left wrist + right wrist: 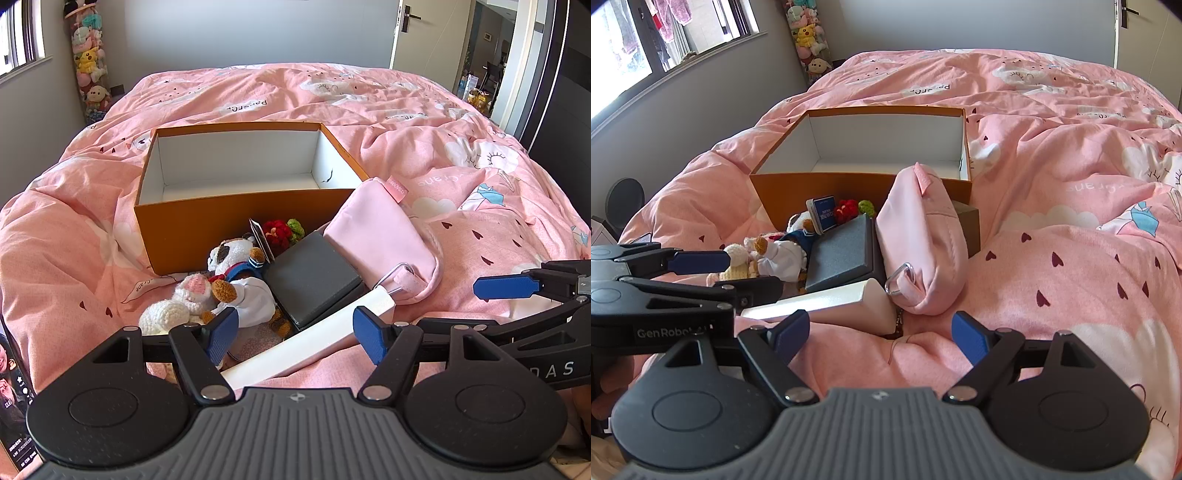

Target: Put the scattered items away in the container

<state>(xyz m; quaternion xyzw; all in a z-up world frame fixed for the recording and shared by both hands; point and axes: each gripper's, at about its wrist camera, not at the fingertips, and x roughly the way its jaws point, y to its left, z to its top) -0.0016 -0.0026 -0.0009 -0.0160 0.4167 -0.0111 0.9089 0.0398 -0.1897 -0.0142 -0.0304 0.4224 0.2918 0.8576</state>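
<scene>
Your left hand-held gripper [295, 332] and right hand-held gripper [879, 332] both hang released, grasping nothing. Before the orange box [207, 221] on the bed [480, 229] lie the pink pouch [384, 240], grey case [314, 277] and plush toys [236, 280].

Duvet [369, 107] soft pink printed cloth, matt, wrinkled. Box [192, 221] cardboard, matt orange outside, smooth white paper inside. Pouch [380, 240] pale pink smooth fabric, woven label tab, shiny metal ring [397, 275] at zipper end. Dark case [314, 277] grey, matt, fine-grained rough top. Long white box [314, 347] smooth card, slight sheen. Plush dog [236, 266] fuzzy pile with smooth cloth outfit. Crochet toy [177, 306] knobbly white yarn; red and green crochet flower [282, 230] same yarn texture. Left hand-held gripper [295, 338] matt black plastic, ribbed grey body, blue ribbed rubbery pads [369, 338], bright metal rivets. Right hand-held gripper [879, 332] same finish
</scene>
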